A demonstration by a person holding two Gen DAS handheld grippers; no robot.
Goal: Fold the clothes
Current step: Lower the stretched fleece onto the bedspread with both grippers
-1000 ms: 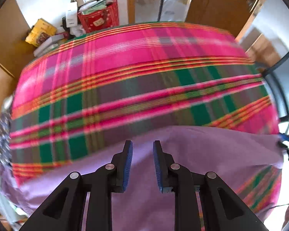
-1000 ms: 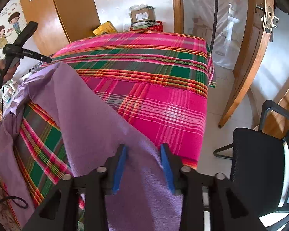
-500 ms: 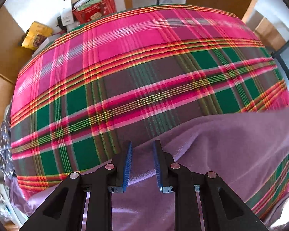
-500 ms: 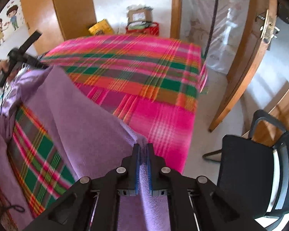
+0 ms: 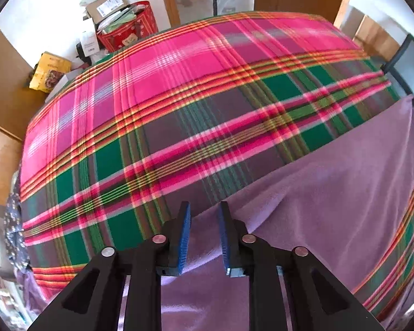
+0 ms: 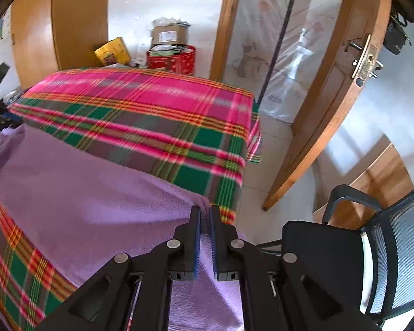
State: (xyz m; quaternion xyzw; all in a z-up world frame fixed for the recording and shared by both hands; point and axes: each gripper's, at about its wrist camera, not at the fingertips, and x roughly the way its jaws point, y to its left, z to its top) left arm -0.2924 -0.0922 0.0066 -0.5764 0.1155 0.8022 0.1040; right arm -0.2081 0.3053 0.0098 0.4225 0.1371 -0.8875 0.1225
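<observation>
A purple fleece garment lies over the near part of a plaid-covered surface. In the left wrist view its edge runs on a slant from the right side down to my left gripper. That gripper's jaws are closing, with the garment's edge in the gap and the blue pads still apart from it. In the right wrist view the garment spreads to the left. My right gripper is shut on its near right corner, just off the plaid surface's edge, with a thin strip of purple pinched between the pads.
The pink, green and red plaid blanket covers the whole top and hangs over its right edge. A red box, a cardboard box and a yellow bag sit on the floor beyond. An open wooden door and a black mesh chair stand at the right.
The right gripper went from open around the garment's corner to shut on it, then drew it rightward and up. The garment's edge now slants tighter. The left jaws have narrowed slightly.
</observation>
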